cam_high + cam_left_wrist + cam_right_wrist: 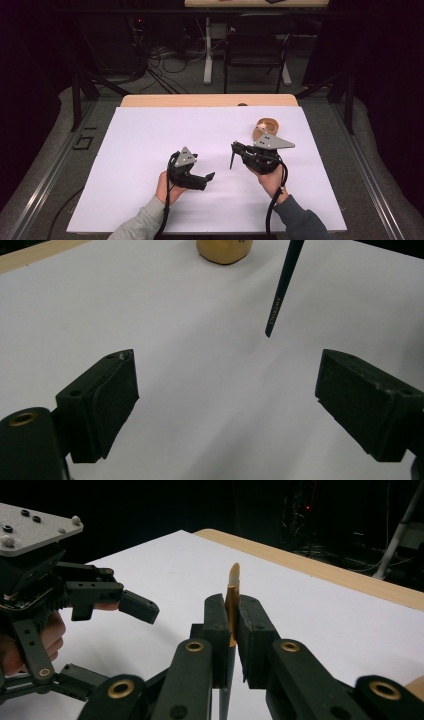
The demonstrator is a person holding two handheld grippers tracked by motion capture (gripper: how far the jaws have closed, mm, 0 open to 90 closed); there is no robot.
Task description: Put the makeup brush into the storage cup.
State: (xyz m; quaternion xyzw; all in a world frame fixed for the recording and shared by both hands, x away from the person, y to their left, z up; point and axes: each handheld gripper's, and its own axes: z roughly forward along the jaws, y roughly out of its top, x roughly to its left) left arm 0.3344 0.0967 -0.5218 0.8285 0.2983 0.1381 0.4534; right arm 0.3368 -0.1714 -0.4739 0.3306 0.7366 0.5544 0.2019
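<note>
A thin brush is clamped upright in my right gripper (234, 147). Its dark handle (232, 160) hangs below the jaws and its golden upper end (233, 577) sticks out above the pads. In the right gripper view the jaws (231, 605) press on it from both sides. My left gripper (206, 181) is held just left of it above the white sheet, jaws wide apart with nothing between them (225, 370). In the left gripper view the dark handle (277, 295) points down at the sheet ahead of the open jaws.
A white sheet (150, 150) covers the wooden table (210, 100). A round golden-brown container (266, 127) stands on it just beyond the right gripper and appears again as a golden object (223, 251) far ahead of the left jaws. Black stands and cables lie behind the table.
</note>
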